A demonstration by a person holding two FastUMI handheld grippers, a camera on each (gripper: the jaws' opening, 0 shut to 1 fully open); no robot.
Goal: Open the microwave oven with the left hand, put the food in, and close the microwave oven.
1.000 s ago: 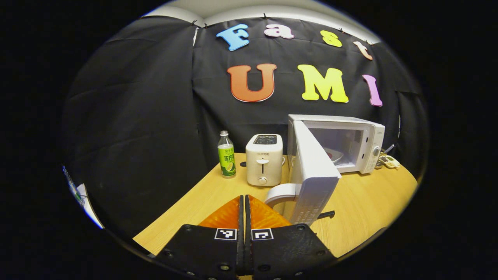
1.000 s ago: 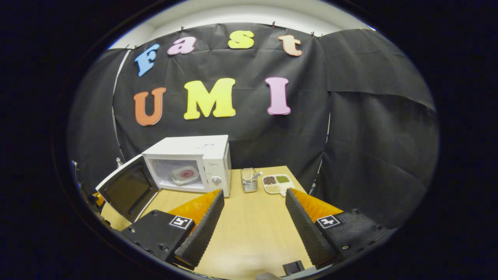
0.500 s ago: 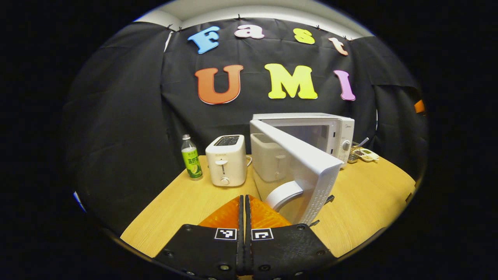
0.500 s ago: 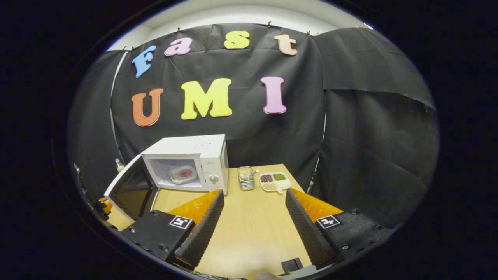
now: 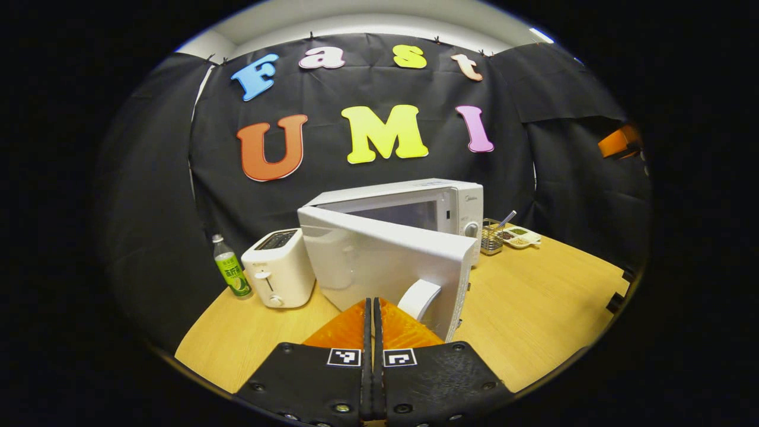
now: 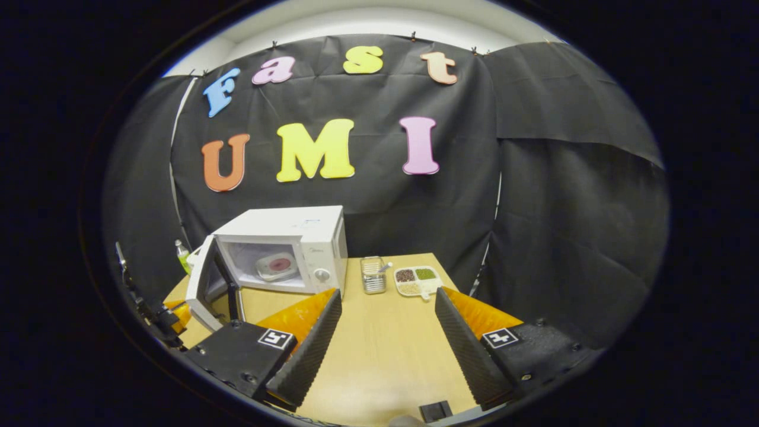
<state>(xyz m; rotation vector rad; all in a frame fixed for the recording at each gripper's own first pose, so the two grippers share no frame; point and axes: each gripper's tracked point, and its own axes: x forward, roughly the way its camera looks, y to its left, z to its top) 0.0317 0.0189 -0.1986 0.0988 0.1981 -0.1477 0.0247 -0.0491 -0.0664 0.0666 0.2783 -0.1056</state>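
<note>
The microwave (image 6: 284, 249) stands at the back of the table (image 6: 385, 350), its door (image 5: 379, 267) swung partway, neither wide open nor shut. Inside, a plate of food (image 6: 276, 266) rests on the oven floor. The door's curved handle (image 5: 418, 298) sits just beside the tips of the left gripper (image 5: 372, 314), whose fingers are pressed together with nothing between them; contact with the handle cannot be told. The right gripper (image 6: 385, 323) hangs over the table with its fingers spread wide, empty. Left of the microwave stand a toaster (image 5: 278, 276) and a bottle (image 5: 227, 268); right of it, a wire basket (image 6: 373, 274) and a divided tray (image 6: 418, 280).
</note>
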